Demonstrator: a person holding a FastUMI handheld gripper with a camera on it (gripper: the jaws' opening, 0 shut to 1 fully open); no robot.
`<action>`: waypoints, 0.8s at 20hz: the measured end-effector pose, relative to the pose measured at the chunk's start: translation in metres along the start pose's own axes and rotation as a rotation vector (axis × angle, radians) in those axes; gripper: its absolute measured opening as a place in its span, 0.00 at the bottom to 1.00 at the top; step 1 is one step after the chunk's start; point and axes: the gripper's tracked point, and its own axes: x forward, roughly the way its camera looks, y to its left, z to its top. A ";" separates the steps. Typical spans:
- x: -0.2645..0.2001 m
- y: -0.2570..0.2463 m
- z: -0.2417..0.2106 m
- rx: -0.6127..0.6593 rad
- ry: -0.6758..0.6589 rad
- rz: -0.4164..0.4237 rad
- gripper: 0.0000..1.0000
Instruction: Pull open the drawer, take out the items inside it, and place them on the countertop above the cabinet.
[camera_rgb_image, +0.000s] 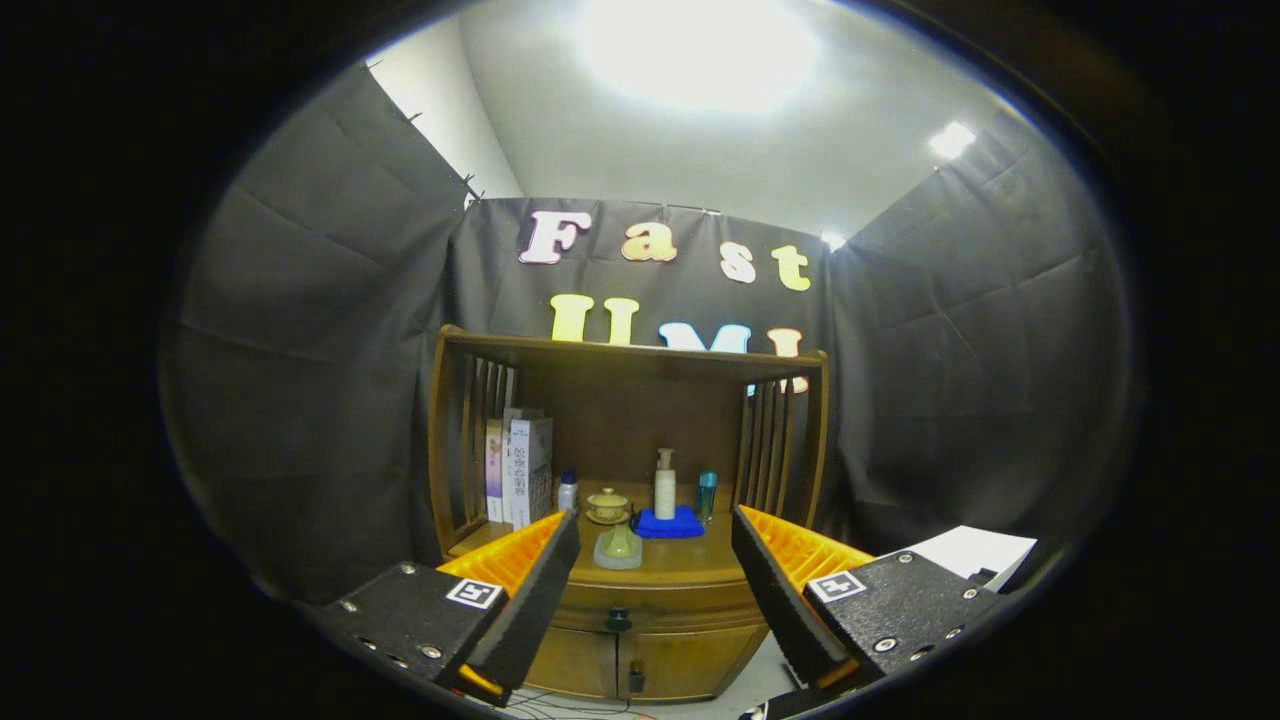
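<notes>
A wooden cabinet stands ahead against the booth wall, with a shut drawer under its countertop. The drawer's small dark knob sits beyond and between my fingers. My gripper is open, its orange-and-black fingers spread wide with nothing between them, some way short of the cabinet. The drawer's contents are hidden.
On the countertop stand a blue cloth with a white pump bottle, a teal bottle, a lidded cup, a pale jug on a coaster, a small bottle and upright boxes. A shelf roofs them. White paper lies right.
</notes>
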 end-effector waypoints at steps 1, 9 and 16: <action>-0.002 0.010 0.000 0.017 0.008 0.037 0.95; -0.006 0.000 0.014 0.009 -0.034 0.055 0.95; 0.004 -0.020 0.001 0.060 0.002 0.031 0.95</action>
